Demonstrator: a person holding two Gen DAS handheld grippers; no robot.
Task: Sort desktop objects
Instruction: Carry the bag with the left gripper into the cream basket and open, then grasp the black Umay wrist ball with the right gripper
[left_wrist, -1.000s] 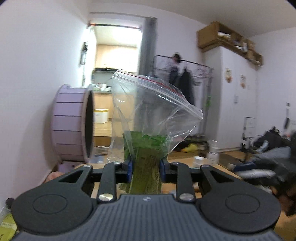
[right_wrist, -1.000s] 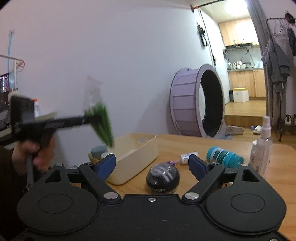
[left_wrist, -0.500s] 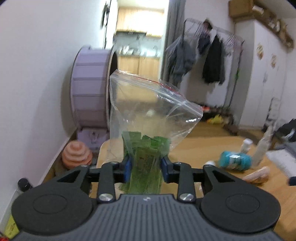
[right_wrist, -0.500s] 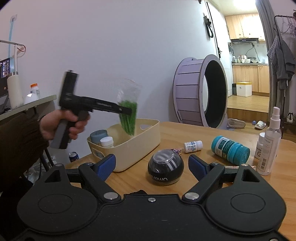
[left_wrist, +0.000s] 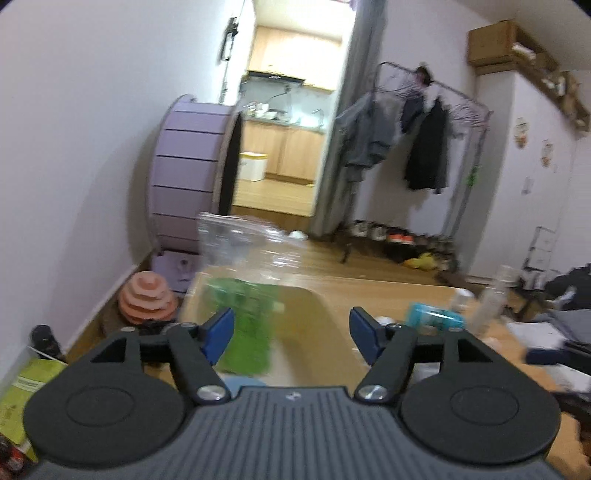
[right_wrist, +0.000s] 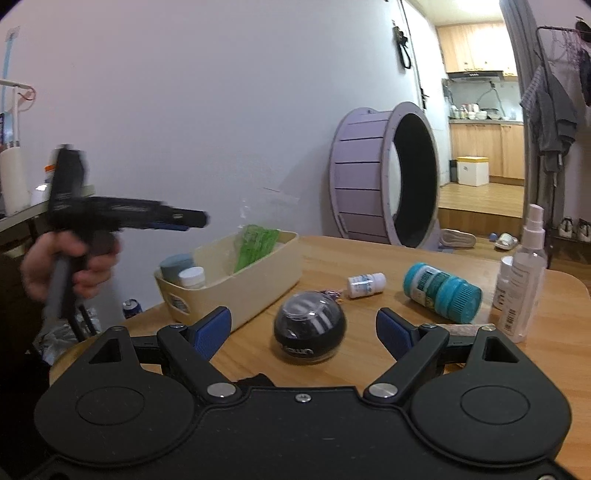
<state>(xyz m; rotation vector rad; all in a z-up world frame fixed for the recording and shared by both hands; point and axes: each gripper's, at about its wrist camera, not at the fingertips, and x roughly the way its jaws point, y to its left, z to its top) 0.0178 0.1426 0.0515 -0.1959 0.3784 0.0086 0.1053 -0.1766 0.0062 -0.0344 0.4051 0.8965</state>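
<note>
Between the left gripper's (left_wrist: 291, 328) spread blue pads (left_wrist: 218, 328), and nearer the left-hand one, the clear bag of green strips (left_wrist: 251, 325) sits blurred and free of both, down in the cream bin (right_wrist: 236, 291). From the right wrist view the bag leans inside the bin's far half, beside a grey jar (right_wrist: 176, 266) and a white-capped bottle (right_wrist: 192, 277). A hand (right_wrist: 70, 266) holds the left tool level above and left of the bin. Ahead of the right gripper (right_wrist: 303, 328), whose fingers stand wide apart and hold nothing, rests a black ball (right_wrist: 309, 332) on the wooden table (right_wrist: 406, 332); beyond its right finger lie a teal bottle (right_wrist: 441, 295) and a spray bottle (right_wrist: 524, 288).
</note>
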